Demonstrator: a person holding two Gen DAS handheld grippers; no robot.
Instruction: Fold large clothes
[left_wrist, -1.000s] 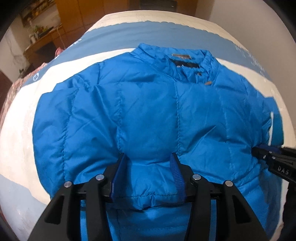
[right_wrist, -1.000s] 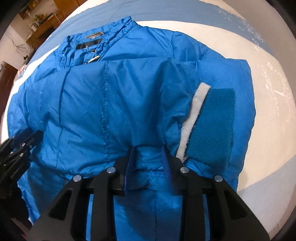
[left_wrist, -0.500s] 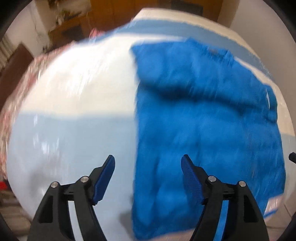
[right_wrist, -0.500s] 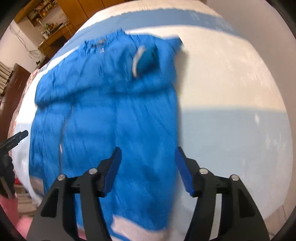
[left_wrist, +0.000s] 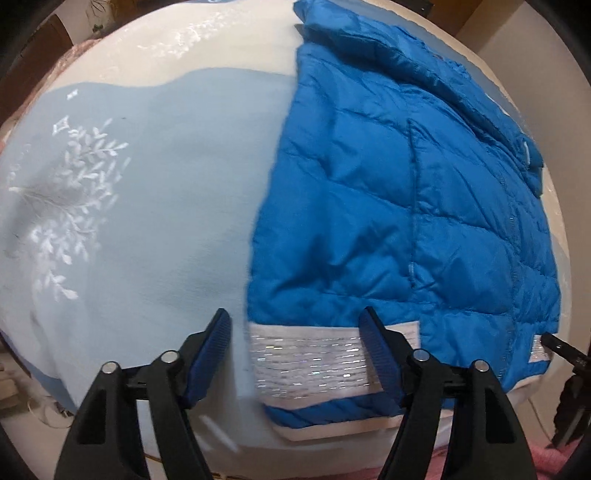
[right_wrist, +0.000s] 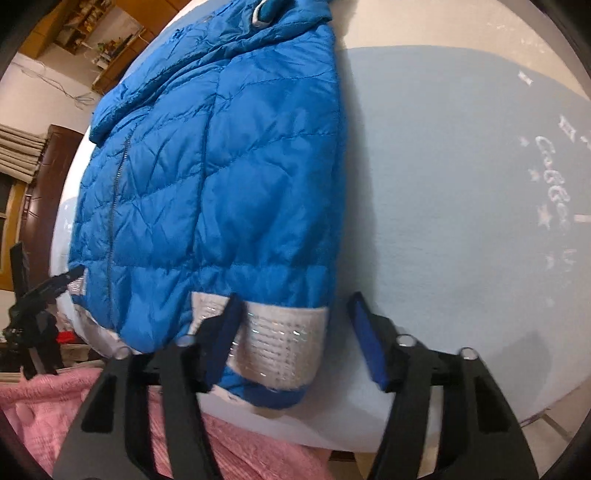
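Left hand-held gripper (left_wrist: 297, 354) hangs wide open over the hem corner of the blue puffer jacket (left_wrist: 399, 206); right hand-held gripper (right_wrist: 295, 334) is also spread wide, empty. Quilted, sleeves folded in, the jacket lies on the bed (left_wrist: 147, 184), silver-white hem band (left_wrist: 306, 363) at 6 o'clock.

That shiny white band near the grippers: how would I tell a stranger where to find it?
Start at the pale blue bedcover and find the bright blue quilted puffer jacket lying on it. Follow the jacket to its near hem: the white ribbed knit band with glittering silver threads runs along it, unlike the smooth blue padding above.
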